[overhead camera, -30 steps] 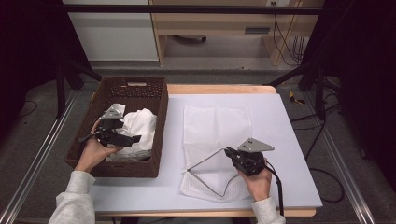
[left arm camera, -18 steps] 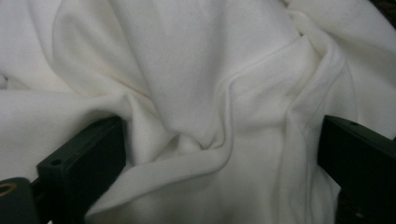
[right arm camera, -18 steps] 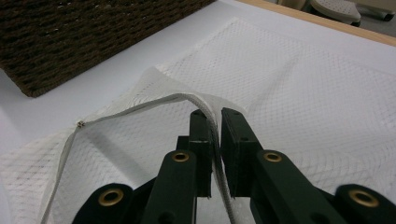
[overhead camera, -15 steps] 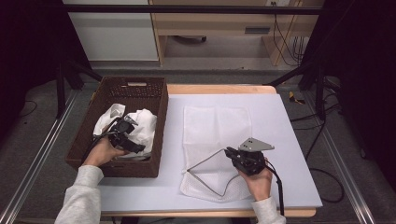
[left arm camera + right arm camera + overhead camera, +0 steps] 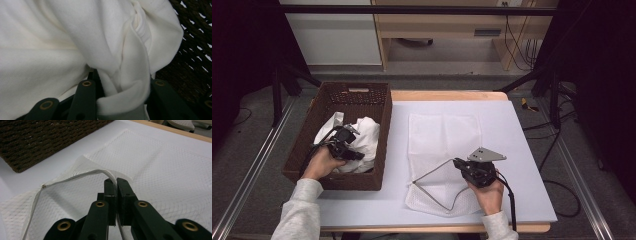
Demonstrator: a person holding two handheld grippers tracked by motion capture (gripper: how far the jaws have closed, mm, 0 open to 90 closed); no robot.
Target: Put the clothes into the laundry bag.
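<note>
A crumpled white cloth (image 5: 364, 132) (image 5: 62, 37) lies in the brown wicker basket (image 5: 384, 120) at the table's left. My left gripper (image 5: 348, 146) (image 5: 122, 82) is down in the basket. Its jaws have just been closing, and a fold of the cloth is squeezed between them. A white mesh bag (image 5: 442, 132) (image 5: 162, 170) lies flat on the table's middle. My right gripper (image 5: 458, 163) (image 5: 116, 181) is shut on the bag's corded top edge and holds that edge lifted off the table, so the mouth gapes toward the basket.
The basket's woven wall (image 5: 37, 140) stands close to the left of the bag. The white table top (image 5: 522, 150) has bare room to the right of the bag. A wooden shelf (image 5: 442, 45) stands beyond the far edge, and cables (image 5: 557, 190) lie on the floor at right.
My left gripper has pushed down into the white cloth and its jaws have come together on a fold. The right gripper and the lifted bag edge have stayed put.
</note>
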